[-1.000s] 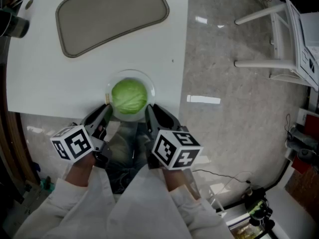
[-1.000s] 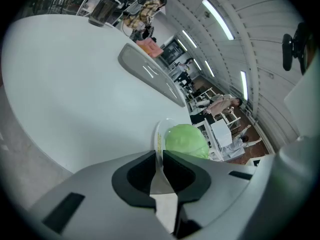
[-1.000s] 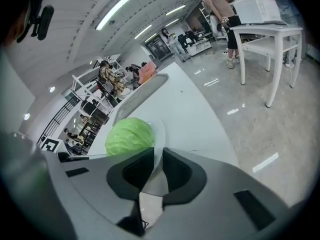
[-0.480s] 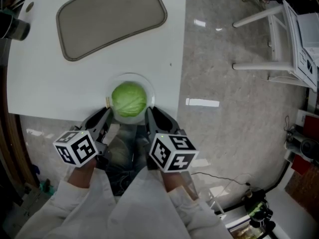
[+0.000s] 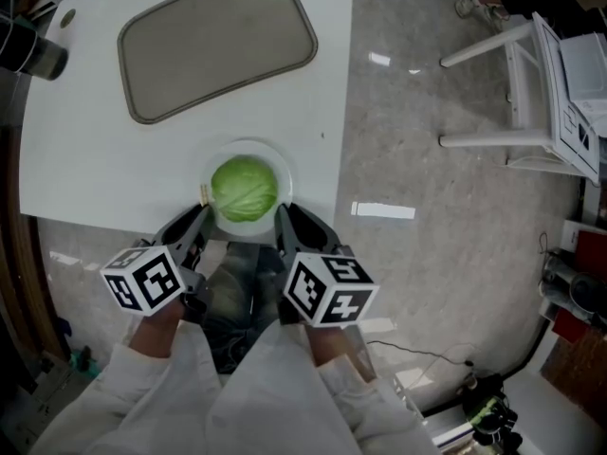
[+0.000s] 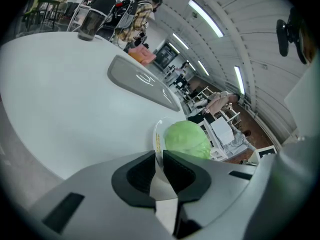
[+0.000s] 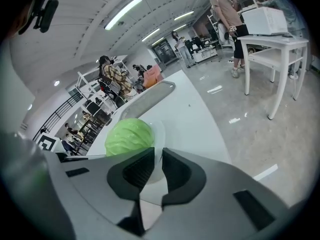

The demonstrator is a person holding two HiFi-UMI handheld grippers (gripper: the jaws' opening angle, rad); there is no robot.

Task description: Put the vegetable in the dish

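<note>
White sleeves (image 5: 171,387) occupy the bottom of the head view, and each hand carries a gripper topped with a marker cube: one at lower left (image 5: 142,278), one at lower centre (image 5: 330,287). The left gripper (image 5: 201,214) and the right gripper (image 5: 283,214) point up the frame, side by side, and meet the near edge of a clear dish (image 5: 248,144) from its lower left and lower right. In the left gripper view, the left gripper (image 6: 159,159) has its jaws drawn to a narrow slit, and the dish rim (image 6: 156,134) runs into that slit. In the right gripper view, the right gripper (image 7: 157,159) shows the same condition: jaws nearly together with the dish rim (image 7: 159,129) between them. The dish sits at the near edge of a white table (image 5: 95,159). A green cabbage (image 5: 245,188) lies inside the dish and fills most of it; it appears just beyond the jaws in both gripper views (image 6: 186,140) (image 7: 129,136). Farther up the table, a grey tray (image 5: 218,41) with rounded corners lies at upper centre, well apart from the dish. A dark cup (image 5: 28,50) stands at the upper left corner. A grey glossy floor (image 5: 436,207) fills the right half, with white furniture (image 5: 512,93) at upper right.
</note>
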